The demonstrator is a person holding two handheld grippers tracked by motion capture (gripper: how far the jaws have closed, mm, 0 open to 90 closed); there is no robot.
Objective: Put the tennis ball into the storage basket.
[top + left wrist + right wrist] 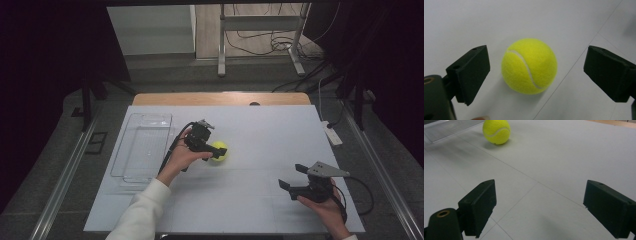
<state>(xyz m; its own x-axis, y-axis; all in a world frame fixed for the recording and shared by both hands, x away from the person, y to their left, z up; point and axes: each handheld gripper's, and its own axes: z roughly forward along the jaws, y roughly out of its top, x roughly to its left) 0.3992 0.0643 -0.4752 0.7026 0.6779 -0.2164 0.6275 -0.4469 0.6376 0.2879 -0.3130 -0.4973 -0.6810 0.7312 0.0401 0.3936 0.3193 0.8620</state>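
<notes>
— Starting with the containers: what sits on the white table (260, 130)?

— One clear plastic tray (145, 145), long and shallow, lying flat to the left of the tennis ball (219, 150). Nothing lies inside it; its see-through floor shows the table beneath. In the right gripper view a corner of that tray (446, 128) appears just left of the ball (496, 131).

— And the ball itself?

— Bright yellow-green, fuzzy felt, with a curved white seam running across its face, plain in the left gripper view (529, 66). It rests on the table, apart from the tray, close to a thin seam line in the surface, and casts a soft shadow.

— How do the tongs stand?

— The left gripper (212, 150) is held right at the ball, its jaws spread wide on either side of it; in its own view (536, 75) there is a gap between each black pad and the felt, so it grips nothing. The right gripper (292, 176) is well away from the ball, on the side opposite the tray, near the table's front edge. Its jaws are likewise wide apart and hold nothing, with bare table between them (540, 207).
</notes>
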